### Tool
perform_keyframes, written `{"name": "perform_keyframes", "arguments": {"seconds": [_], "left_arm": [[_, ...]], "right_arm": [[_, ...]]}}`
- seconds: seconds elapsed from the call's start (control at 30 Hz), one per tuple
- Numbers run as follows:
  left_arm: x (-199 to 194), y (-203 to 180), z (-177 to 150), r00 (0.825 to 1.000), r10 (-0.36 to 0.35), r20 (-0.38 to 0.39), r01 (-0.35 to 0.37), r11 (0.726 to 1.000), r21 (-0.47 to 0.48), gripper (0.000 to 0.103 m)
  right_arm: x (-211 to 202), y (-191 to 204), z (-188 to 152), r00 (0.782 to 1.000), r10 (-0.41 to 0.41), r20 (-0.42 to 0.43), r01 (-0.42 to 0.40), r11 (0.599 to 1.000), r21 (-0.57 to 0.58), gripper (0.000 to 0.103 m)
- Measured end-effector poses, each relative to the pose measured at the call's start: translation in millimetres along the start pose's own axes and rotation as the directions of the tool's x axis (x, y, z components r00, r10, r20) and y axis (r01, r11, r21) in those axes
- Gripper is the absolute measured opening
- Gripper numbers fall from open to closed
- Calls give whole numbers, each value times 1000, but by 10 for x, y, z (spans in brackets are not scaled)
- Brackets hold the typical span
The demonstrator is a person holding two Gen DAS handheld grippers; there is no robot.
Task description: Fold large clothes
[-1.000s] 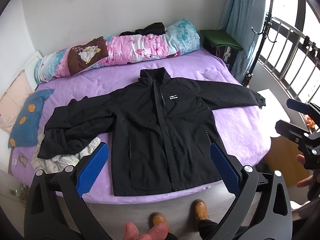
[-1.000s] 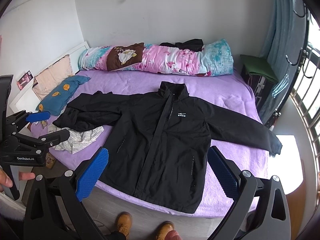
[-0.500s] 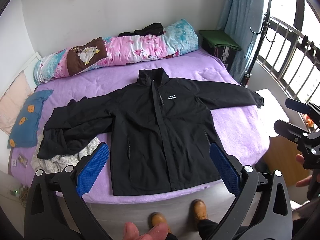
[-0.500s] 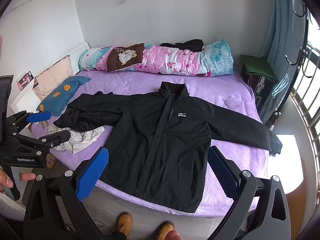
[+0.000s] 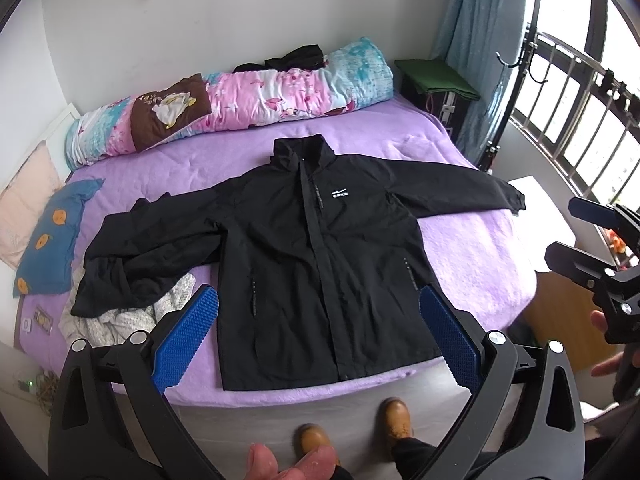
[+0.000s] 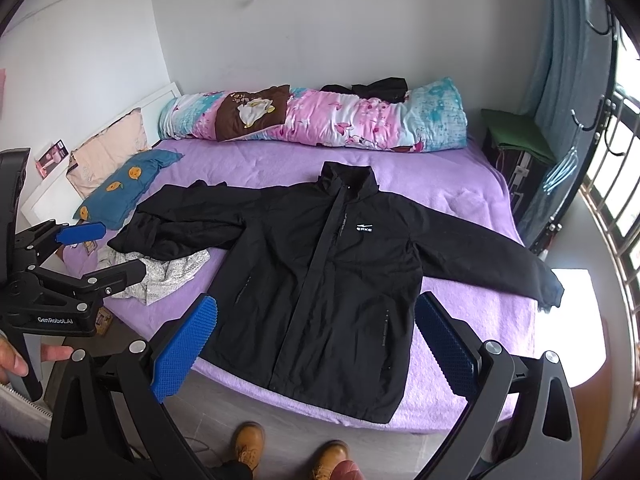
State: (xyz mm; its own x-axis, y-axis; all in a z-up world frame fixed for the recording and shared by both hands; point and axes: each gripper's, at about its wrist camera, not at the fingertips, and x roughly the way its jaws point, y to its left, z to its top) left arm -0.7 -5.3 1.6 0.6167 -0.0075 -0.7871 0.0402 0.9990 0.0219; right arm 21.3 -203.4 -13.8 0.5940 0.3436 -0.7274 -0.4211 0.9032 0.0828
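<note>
"ERKE" stands on the black jacket (image 6: 320,280) chest; "GenRobot.AI" on the left gripper (image 6: 92,252) body

Jacket spread on the bed

The jacket (image 5: 320,264) lay flat at the centre of the bed (image 5: 472,248), collar toward 12 o'clock where a rolled quilt (image 5: 240,104) ran along the wall; a crumpled cloth (image 5: 132,312) sat under its sleeve at 8 o'clock, pillows (image 5: 48,236) at 9 o'clock.

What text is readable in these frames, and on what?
"ERKE": white chest logo on the jacket.
"GenRobot.AI": body of the left gripper, seen in the right wrist view.
Writing on the quilt's brown patch: too small to read.
Cards on the bed edge: unreadable.
</note>
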Motion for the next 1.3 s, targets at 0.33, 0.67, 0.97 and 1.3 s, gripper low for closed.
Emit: {"name": "perform_keyframes", "arguments": {"seconds": [0.33,0.67,0.97,1.3], "left_arm": [[27,-3,3,1000,-1,-4,1,1000,2,97],[128,89,84,1000,-21,-20,21,1000,-11,97],[666,150,363,995,-93,-25,93,995,23,97],[1893,-104,738,989,-136,-54,137,990,15,97]], "right_arm": [[3,-31,3,1000,0,-5,0,1000,5,97],[77,-99,30,1000,-18,-2,18,999,33,97],[367,-459,233,991,-133,-1,131,982,139,97],[1183,-1323,226,975,-220,-23,220,956,196,97]]}}
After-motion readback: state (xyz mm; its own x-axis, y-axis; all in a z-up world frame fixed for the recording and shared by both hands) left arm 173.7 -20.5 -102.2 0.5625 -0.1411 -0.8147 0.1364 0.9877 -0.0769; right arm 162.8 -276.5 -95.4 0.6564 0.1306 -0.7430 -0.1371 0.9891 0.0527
